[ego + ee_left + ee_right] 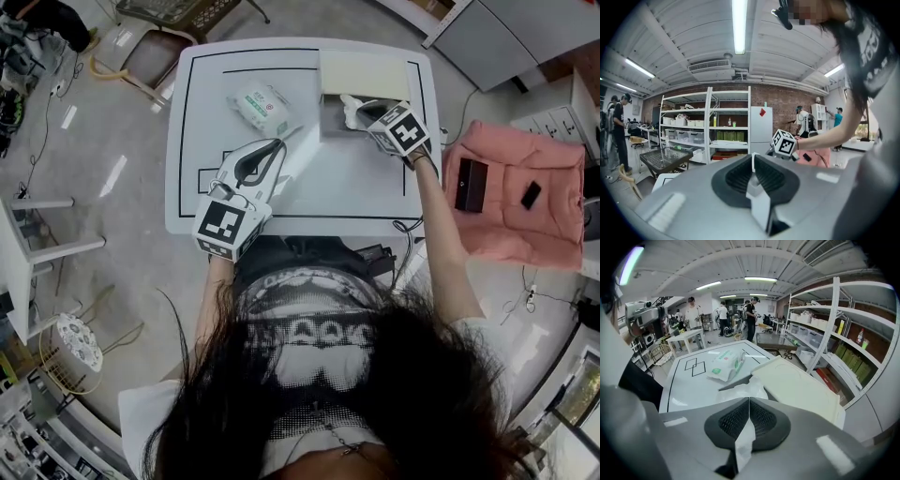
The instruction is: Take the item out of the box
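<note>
An open box point(330, 117) stands at the table's far middle, its cream lid point(366, 73) folded back. At the box mouth my right gripper point(362, 111) is shut on a crumpled white sheet point(349, 101). In the right gripper view that sheet point(740, 391) bunches ahead of the jaws, and a strip of it is pinched between the pads point(761, 418). The lid point(797, 385) lies to the right. My left gripper point(279, 143) rests near the table's front left, tilted upward, jaws together. In the left gripper view point(753, 161) a pale sliver shows between its pads; I cannot tell what it is.
A pack of wipes point(262, 108) lies on the white table point(309, 197) left of the box, also seen in the right gripper view point(726, 364). A pink padded thing point(525, 192) with two dark objects sits right of the table. A chair point(159, 42) stands behind the far left corner.
</note>
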Tool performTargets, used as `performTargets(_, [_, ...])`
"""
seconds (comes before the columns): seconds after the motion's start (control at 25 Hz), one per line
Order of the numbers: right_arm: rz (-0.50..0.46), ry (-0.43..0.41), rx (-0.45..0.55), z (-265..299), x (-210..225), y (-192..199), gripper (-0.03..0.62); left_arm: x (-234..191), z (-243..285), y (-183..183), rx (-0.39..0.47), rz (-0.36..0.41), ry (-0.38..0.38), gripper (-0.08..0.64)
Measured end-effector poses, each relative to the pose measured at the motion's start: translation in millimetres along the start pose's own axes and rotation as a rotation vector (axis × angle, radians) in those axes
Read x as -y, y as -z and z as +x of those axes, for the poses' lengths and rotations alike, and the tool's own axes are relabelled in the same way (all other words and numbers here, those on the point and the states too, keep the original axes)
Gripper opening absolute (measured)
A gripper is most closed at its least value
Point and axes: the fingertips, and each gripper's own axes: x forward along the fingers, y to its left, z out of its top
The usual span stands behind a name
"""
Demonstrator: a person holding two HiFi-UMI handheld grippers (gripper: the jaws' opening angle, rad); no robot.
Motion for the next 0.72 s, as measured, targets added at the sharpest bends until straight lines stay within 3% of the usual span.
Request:
performTargets(0.48, [0.068,0.028,0.294,-61.6,-50.6,-49.6,0.009,10.1,-1.9,2.4,-0.022,0.002,-0.014,0.000])
performTargets(0.72, [0.106,0.029,0.374,-76.5,-80.3,-54.6,0.009,14.6,-8.9,5.5,-0.045,0.011,-0.027,0.000])
